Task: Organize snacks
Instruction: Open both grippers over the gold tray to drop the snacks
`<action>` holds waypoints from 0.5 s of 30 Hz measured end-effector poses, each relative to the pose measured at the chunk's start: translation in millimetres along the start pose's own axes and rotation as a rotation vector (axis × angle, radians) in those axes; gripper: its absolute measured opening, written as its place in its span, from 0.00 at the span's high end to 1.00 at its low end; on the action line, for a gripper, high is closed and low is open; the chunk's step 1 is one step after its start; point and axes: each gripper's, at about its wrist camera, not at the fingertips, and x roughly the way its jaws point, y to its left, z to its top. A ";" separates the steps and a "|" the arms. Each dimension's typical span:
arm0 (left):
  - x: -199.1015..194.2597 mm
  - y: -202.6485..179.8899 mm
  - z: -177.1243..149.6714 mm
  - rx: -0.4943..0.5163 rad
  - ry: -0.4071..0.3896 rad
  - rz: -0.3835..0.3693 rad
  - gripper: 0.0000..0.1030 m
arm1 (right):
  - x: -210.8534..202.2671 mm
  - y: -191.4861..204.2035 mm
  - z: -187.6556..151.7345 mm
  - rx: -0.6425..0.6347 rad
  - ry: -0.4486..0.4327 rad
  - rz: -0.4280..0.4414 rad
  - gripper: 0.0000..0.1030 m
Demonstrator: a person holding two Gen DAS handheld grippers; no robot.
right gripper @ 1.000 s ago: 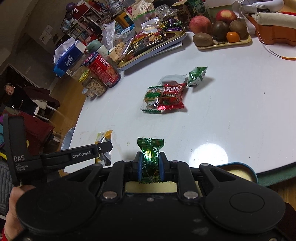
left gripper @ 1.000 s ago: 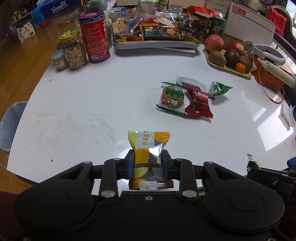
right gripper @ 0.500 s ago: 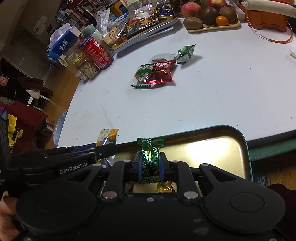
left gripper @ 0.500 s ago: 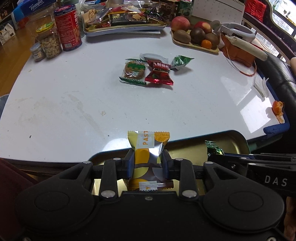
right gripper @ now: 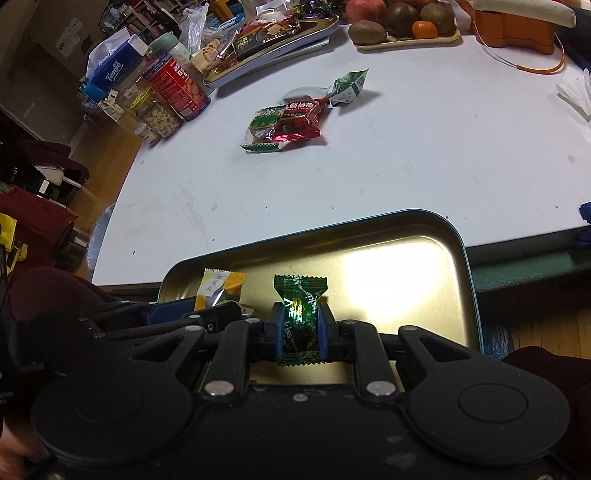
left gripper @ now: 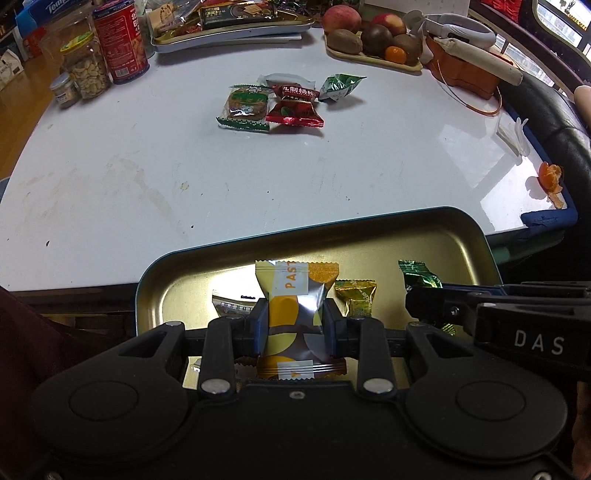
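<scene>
**Both grippers held snacks over the tin**

The left gripper (left gripper: 294,325) had its fingers (left gripper: 258,325) closed on a yellow pastry packet (left gripper: 291,295), held upright between the blue pads; the right gripper (right gripper: 299,332) had its fingers (right gripper: 277,332) closed on a green candy (right gripper: 300,314), also upright. Both were above a gold-lined tin (left gripper: 461,236) that sat at the near edge of the white surface (left gripper: 147,184), partly overhanging it; in the left view the right gripper came in from the right side with the green candy (left gripper: 419,275) at its tip; in the right view the left gripper and the pastry packet (right gripper: 218,288) showed at the left of the tin (right gripper: 458,251).

Inside the tin lay a gold candy (left gripper: 356,297) just right of the left fingers, and a silver wrapper (left gripper: 231,304) just left of them, partly hidden.

Farther out on the surface (right gripper: 406,166) lay a small cluster: a cookie pack (left gripper: 245,105) touching a red packet (left gripper: 295,107), with a green-white packet (left gripper: 340,86) just beside; the same cookie pack (right gripper: 264,127), red packet (right gripper: 299,118) and green-white packet (right gripper: 349,86) appeared in the right view. At the far edge stood a peanut jar (left gripper: 86,68), a red can (left gripper: 122,40), a snack tray (left gripper: 229,29) and a fruit plate (left gripper: 373,55).
</scene>
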 end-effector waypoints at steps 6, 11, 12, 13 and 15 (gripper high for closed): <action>0.1 -1.4 -4.0 -0.001 0.006 0.001 0.63 | 1.3 0.9 -2.7 -0.008 0.001 -0.025 0.80; 0.8 -2.3 -5.9 0.003 0.019 0.003 0.63 | 2.7 1.5 -5.1 -0.021 0.006 -0.044 0.80; 0.9 -2.5 -6.5 0.001 0.022 0.002 0.63 | 4.2 2.4 -4.9 -0.026 0.011 -0.049 0.79; 1.1 -2.7 -6.6 0.001 0.027 -0.001 0.62 | 5.8 3.5 -4.6 -0.031 0.014 -0.055 0.79; 3.1 -4.1 -6.0 0.010 0.058 -0.003 0.61 | 6.1 4.1 -4.7 -0.029 0.006 -0.075 0.77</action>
